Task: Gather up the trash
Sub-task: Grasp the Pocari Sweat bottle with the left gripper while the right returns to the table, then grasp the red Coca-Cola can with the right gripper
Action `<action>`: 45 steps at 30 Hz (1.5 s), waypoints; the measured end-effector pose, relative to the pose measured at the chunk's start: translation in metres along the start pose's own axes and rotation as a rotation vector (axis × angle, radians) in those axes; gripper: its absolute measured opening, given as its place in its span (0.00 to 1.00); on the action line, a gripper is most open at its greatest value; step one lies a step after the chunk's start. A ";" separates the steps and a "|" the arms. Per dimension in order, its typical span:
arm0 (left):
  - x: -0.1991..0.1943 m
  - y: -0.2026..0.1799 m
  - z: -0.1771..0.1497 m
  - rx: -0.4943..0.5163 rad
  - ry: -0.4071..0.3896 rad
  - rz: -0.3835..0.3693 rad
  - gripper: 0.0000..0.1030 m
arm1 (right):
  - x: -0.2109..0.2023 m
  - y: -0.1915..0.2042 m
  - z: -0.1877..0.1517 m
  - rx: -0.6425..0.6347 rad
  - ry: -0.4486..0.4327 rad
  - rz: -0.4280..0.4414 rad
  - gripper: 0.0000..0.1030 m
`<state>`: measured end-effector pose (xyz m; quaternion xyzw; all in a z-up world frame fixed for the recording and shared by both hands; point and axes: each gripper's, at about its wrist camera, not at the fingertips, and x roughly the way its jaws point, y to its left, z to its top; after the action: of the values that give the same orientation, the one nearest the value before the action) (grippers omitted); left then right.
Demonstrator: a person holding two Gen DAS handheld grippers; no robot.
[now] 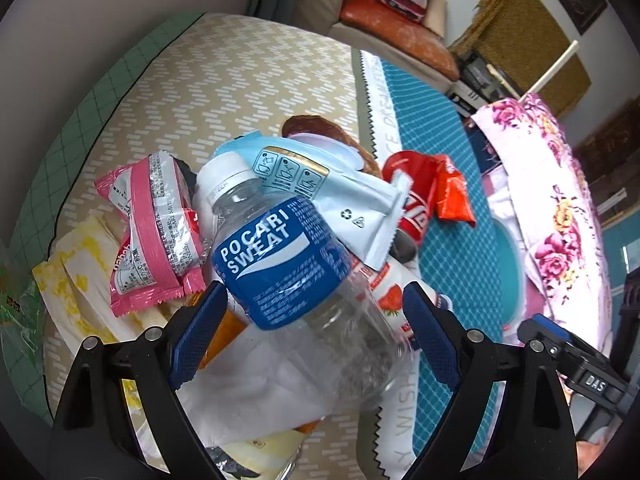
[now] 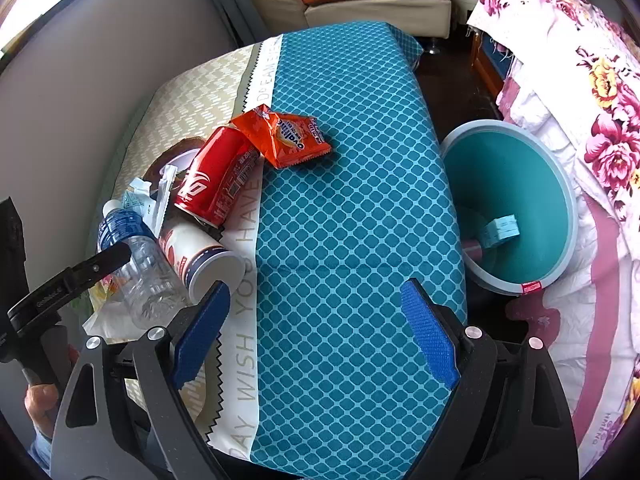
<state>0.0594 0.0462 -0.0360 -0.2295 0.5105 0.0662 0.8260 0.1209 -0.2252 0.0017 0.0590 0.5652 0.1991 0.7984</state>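
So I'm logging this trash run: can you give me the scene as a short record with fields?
surface: table with teal and beige cloth
trash pile: bottle, red can, orange packet, pink wrapper, white cup, tissue
bin: teal bin beside the table's right edge, some items inside
left gripper: open, fingers either side of the bottle, not closed on it
right gripper: open, over the cloth, holding nothing

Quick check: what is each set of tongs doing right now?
Left tongs: open, straddling the Pocari Sweat bottle, not yet clamped.
Right tongs: open, empty.
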 end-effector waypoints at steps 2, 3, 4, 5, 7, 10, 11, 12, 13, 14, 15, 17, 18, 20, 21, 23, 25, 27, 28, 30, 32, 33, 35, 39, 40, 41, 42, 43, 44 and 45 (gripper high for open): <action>0.006 0.001 0.000 -0.010 0.011 0.012 0.87 | 0.002 0.000 0.002 -0.001 0.009 0.003 0.81; 0.009 -0.001 0.001 -0.012 0.017 0.013 0.87 | 0.003 0.001 0.002 -0.002 0.012 0.005 0.81; 0.013 -0.001 0.000 -0.013 0.027 0.016 0.87 | 0.005 0.002 0.003 -0.003 0.017 0.007 0.81; 0.016 -0.001 0.000 -0.012 0.031 0.020 0.87 | 0.006 0.002 0.004 -0.004 0.021 0.009 0.81; 0.021 -0.001 -0.001 -0.009 0.042 0.019 0.87 | 0.009 0.004 0.005 -0.006 0.029 0.015 0.81; 0.026 -0.001 -0.002 -0.006 0.045 0.001 0.87 | 0.012 0.006 0.006 -0.003 0.041 0.024 0.81; 0.025 -0.001 -0.003 0.002 0.034 -0.005 0.84 | 0.013 0.007 0.007 -0.002 0.044 0.026 0.81; 0.023 -0.002 -0.003 0.012 0.023 -0.005 0.80 | 0.014 0.008 0.008 -0.002 0.046 0.027 0.81; 0.020 -0.002 -0.003 0.027 0.013 -0.009 0.79 | 0.014 0.009 0.009 0.000 0.046 0.027 0.81; 0.017 -0.003 -0.004 0.038 0.005 -0.016 0.78 | 0.015 0.010 0.009 0.001 0.047 0.027 0.81; 0.013 -0.003 -0.004 0.049 -0.006 -0.020 0.77 | 0.016 0.010 0.010 0.001 0.048 0.028 0.81; 0.005 -0.003 -0.004 0.080 -0.028 -0.022 0.76 | 0.016 0.013 0.012 0.004 0.048 0.030 0.81; 0.003 -0.002 -0.003 0.087 -0.029 -0.027 0.76 | 0.017 0.013 0.013 0.005 0.047 0.030 0.81; -0.005 -0.001 -0.003 0.102 -0.033 -0.065 0.76 | 0.018 0.015 0.015 0.010 0.046 0.032 0.81; -0.009 -0.001 -0.002 0.113 -0.037 -0.076 0.76 | 0.019 0.015 0.017 0.017 0.044 0.038 0.81; -0.020 -0.003 0.002 0.146 -0.058 -0.099 0.76 | 0.020 0.016 0.020 0.028 0.047 0.047 0.81; -0.029 -0.003 0.008 0.159 -0.082 -0.118 0.76 | 0.022 0.018 0.024 0.032 0.048 0.051 0.81; -0.037 -0.002 0.016 0.169 -0.106 -0.140 0.76 | 0.023 0.023 0.030 0.036 0.038 0.059 0.81; -0.040 0.000 0.021 0.174 -0.116 -0.150 0.76 | 0.024 0.027 0.035 0.037 0.030 0.066 0.81; -0.041 0.002 0.031 0.186 -0.124 -0.163 0.76 | 0.026 0.031 0.041 0.041 0.022 0.076 0.81; -0.041 0.005 0.040 0.200 -0.134 -0.167 0.76 | 0.029 0.036 0.050 0.048 0.020 0.094 0.81; -0.041 0.006 0.044 0.205 -0.137 -0.167 0.76 | 0.032 0.039 0.054 0.050 0.020 0.106 0.80; -0.038 0.011 0.052 0.207 -0.142 -0.170 0.76 | 0.042 0.046 0.065 0.048 0.028 0.121 0.72; -0.031 0.023 0.062 0.198 -0.137 -0.172 0.76 | 0.064 0.061 0.082 0.047 0.062 0.145 0.72; -0.029 0.025 0.063 0.195 -0.135 -0.171 0.76 | 0.070 0.064 0.086 0.045 0.070 0.148 0.72; -0.028 0.028 0.064 0.190 -0.132 -0.170 0.76 | 0.077 0.068 0.090 0.044 0.081 0.155 0.72; -0.026 0.030 0.065 0.184 -0.128 -0.170 0.76 | 0.085 0.072 0.094 0.043 0.095 0.161 0.72; -0.024 0.034 0.066 0.176 -0.123 -0.172 0.76 | 0.090 0.074 0.097 0.043 0.102 0.161 0.72; -0.023 0.037 0.066 0.171 -0.119 -0.173 0.76 | 0.099 0.078 0.100 0.039 0.113 0.159 0.72; -0.023 0.039 0.066 0.167 -0.116 -0.171 0.76 | 0.103 0.080 0.101 0.038 0.119 0.156 0.72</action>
<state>0.0893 0.1131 -0.0036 -0.1984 0.4440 -0.0342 0.8731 0.2235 -0.0992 -0.0273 0.1059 0.6090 0.2533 0.7442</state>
